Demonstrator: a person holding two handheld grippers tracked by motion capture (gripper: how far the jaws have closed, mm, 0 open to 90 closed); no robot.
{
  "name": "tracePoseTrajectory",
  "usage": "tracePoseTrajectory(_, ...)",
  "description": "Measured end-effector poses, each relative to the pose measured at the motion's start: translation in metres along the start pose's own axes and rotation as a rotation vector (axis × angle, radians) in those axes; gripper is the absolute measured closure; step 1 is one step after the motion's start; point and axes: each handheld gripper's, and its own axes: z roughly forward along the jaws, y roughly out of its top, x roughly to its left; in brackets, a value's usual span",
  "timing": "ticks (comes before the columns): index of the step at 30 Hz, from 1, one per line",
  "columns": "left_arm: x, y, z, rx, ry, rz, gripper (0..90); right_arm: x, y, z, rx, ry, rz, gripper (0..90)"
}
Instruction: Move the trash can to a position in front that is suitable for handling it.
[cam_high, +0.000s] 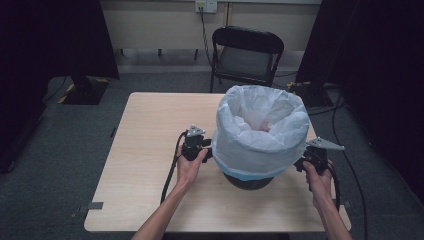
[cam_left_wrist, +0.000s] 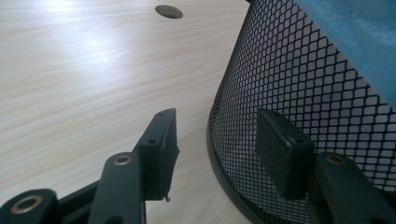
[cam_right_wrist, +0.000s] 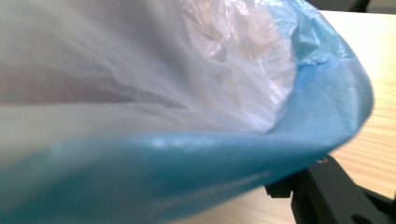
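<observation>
A black mesh bin (cam_high: 248, 180) stands on the light wooden table (cam_high: 150, 150), lined with a white bag (cam_high: 262, 127) whose blue hem is folded down over the rim. My left gripper (cam_high: 205, 149) is at the bin's left side. In the left gripper view this gripper (cam_left_wrist: 217, 116) is open. One pad lies in front of the mesh wall (cam_left_wrist: 299, 79), and the other is over bare table. My right gripper (cam_high: 302, 162) is at the bin's right side. In the right gripper view the blue hem (cam_right_wrist: 187, 177) covers the jaws, and one black finger (cam_right_wrist: 327, 191) shows beneath it.
A black folding chair (cam_high: 247, 52) stands behind the table's far edge. A round cable hole (cam_left_wrist: 168, 11) is in the tabletop left of the bin. Cables run over the grey floor at the right. The table's left half is bare wood.
</observation>
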Motion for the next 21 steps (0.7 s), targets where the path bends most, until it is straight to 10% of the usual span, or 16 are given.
tracePoseTrajectory(21,0.017,-0.042,-0.084,0.013,0.016,0.04,46.7,0.057,-0.005,0.01,0.021,0.195,-0.052,56.4)
